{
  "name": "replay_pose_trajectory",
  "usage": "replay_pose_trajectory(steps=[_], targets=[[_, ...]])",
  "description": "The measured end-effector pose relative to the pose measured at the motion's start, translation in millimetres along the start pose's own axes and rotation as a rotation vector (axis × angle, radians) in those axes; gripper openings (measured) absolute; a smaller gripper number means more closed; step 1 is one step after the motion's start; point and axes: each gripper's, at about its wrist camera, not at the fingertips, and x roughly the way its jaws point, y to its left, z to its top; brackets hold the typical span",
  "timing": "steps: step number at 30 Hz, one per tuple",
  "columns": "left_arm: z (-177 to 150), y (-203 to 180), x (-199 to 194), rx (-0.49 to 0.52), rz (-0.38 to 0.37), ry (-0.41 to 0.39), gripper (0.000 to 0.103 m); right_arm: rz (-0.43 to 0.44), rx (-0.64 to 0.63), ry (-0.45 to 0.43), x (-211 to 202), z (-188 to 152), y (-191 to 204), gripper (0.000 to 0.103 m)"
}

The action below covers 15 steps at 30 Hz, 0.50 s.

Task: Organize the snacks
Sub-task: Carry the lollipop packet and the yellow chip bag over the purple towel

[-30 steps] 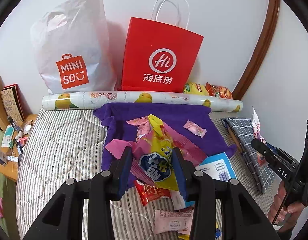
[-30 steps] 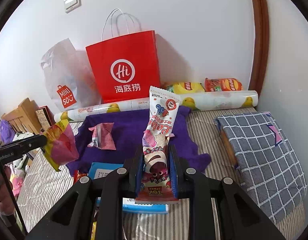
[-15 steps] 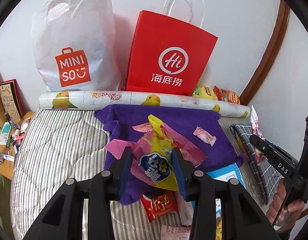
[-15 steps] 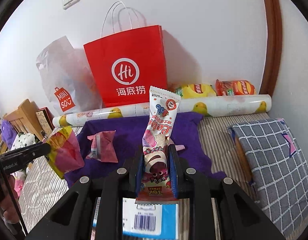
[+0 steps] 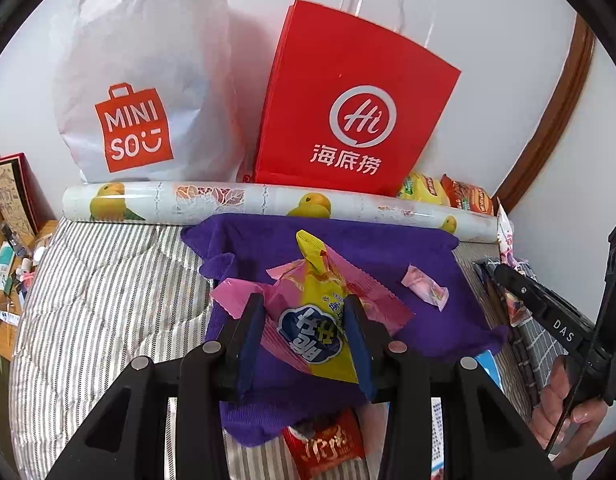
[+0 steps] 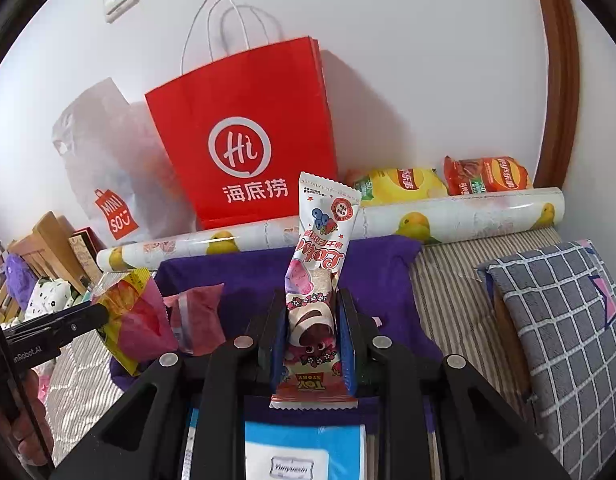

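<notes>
My left gripper (image 5: 304,320) is shut on a yellow and pink snack bag (image 5: 315,320), held above the purple cloth (image 5: 387,248); the bag also shows at the left of the right wrist view (image 6: 136,320). My right gripper (image 6: 311,328) is shut on a tall white and pink Lotso snack packet (image 6: 319,264), held upright over the cloth (image 6: 248,276). A red paper bag (image 5: 347,100) and a white Miniso plastic bag (image 5: 136,80) stand against the wall behind. A small pink candy (image 5: 423,288) and a pink packet (image 6: 200,316) lie on the cloth.
A rolled lemon-print sheet (image 5: 268,204) lies in front of the bags. Yellow and red chip bags (image 6: 439,180) rest behind it at the right. A grey checked pillow (image 6: 567,320) is at the right. A red snack pack (image 5: 327,440) and a blue box (image 6: 300,456) lie near me.
Both grippers have moved forward toward the bags at the wall, still holding their snacks. The bags now look larger and closer.
</notes>
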Motion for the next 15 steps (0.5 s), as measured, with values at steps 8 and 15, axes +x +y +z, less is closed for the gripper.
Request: replay_pose_trajectory(steps=[8, 15], targets=[[-5, 4, 23, -0.010, -0.010, 0.015, 0.038, 0.003, 0.000, 0.062, 32, -11, -10, 0.023], [-12, 12, 31, -0.031, -0.007, -0.003, 0.038, -0.005, 0.016, 0.125, 46, -23, -21, 0.023]])
